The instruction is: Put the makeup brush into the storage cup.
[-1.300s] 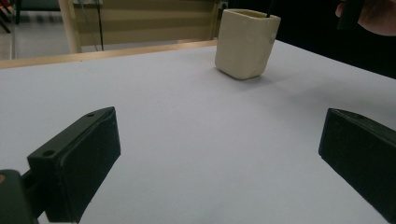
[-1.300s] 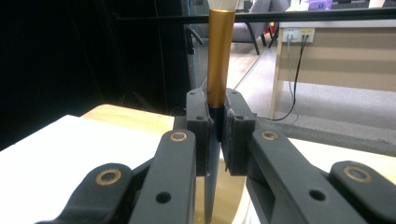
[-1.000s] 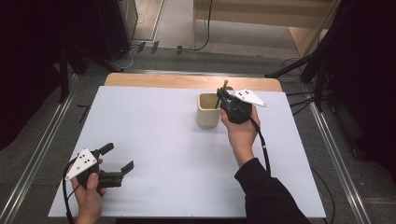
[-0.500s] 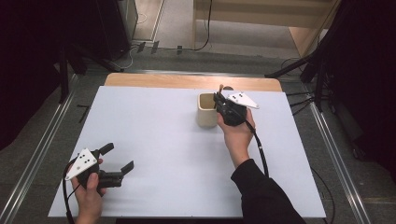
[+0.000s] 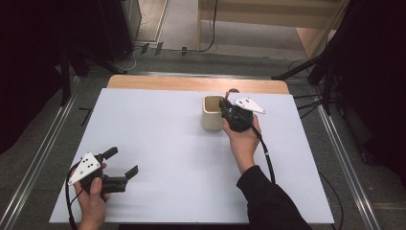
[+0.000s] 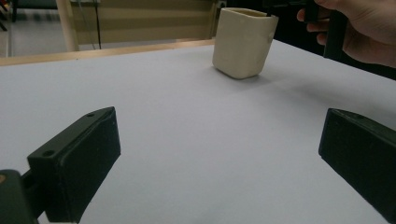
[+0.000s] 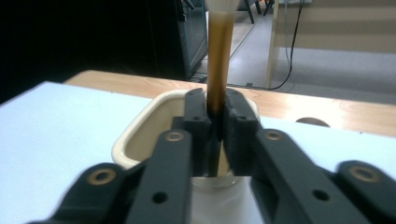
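Right gripper (image 7: 215,116), clamped on a brown stick (image 7: 218,60), has edged over the cream cup (image 5: 212,112), likely about to drop it in; left gripper (image 5: 123,163) idles spread, well short of the cup.

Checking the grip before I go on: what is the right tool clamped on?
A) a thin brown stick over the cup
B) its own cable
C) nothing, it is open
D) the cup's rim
A: in the right gripper view the right tool is closed on a thin brown stick standing upright above the open cream cup.
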Action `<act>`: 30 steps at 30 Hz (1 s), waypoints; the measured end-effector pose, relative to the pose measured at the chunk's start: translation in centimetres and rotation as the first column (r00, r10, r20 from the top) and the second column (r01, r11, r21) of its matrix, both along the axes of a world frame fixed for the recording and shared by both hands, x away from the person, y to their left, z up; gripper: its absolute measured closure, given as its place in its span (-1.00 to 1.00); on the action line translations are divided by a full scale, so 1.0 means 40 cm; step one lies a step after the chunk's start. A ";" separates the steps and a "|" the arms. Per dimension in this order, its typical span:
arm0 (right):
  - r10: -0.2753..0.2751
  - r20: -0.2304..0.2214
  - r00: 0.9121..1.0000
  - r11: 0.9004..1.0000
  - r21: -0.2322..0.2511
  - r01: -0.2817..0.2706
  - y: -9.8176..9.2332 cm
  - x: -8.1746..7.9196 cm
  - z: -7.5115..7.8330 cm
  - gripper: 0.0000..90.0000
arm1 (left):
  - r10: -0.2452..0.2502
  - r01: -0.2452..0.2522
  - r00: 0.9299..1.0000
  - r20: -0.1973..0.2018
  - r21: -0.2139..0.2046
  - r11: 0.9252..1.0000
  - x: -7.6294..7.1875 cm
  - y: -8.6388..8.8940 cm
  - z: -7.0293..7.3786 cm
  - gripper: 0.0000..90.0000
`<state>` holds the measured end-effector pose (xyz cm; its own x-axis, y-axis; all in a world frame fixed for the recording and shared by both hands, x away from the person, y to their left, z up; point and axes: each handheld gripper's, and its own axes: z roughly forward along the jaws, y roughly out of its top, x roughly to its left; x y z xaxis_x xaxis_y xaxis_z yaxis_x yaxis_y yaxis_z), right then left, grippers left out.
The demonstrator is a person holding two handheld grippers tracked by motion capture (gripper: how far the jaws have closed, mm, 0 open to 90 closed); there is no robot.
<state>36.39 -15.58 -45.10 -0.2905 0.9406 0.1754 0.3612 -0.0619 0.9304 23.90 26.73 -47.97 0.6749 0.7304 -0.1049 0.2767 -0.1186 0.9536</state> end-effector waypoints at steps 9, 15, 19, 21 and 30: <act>-0.003 0.097 0.995 0.998 0.068 -0.003 -0.035 -0.052 0.003 0.11 | 0.005 -0.005 1.000 0.000 0.002 1.000 0.001 0.001 0.001 -1.00; 0.013 0.141 0.990 0.998 0.053 -0.020 -0.063 -0.082 -0.003 -0.09 | 0.007 -0.007 1.000 -0.001 0.003 1.000 0.001 -0.001 0.000 -1.00; 0.018 0.134 0.991 0.996 0.079 -0.029 -0.080 -0.098 -0.006 -0.20 | 0.008 -0.008 1.000 0.000 0.003 1.000 0.001 0.000 -0.001 -1.00; 0.013 0.145 0.989 0.995 0.093 -0.027 -0.085 -0.109 -0.008 -0.25 | 0.009 -0.009 1.000 0.001 0.004 1.000 0.001 0.001 0.000 -1.00; 0.037 0.125 0.991 0.998 0.048 -0.044 -0.094 -0.159 -0.011 -0.60 | 0.009 -0.009 1.000 0.000 0.004 1.000 0.000 -0.001 0.000 -1.00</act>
<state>30.04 -19.34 -45.52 -0.3507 0.9185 0.1829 0.2462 -0.0980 0.9642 23.92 26.68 -47.96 0.6681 0.7371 -0.1016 0.2776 -0.1203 0.9531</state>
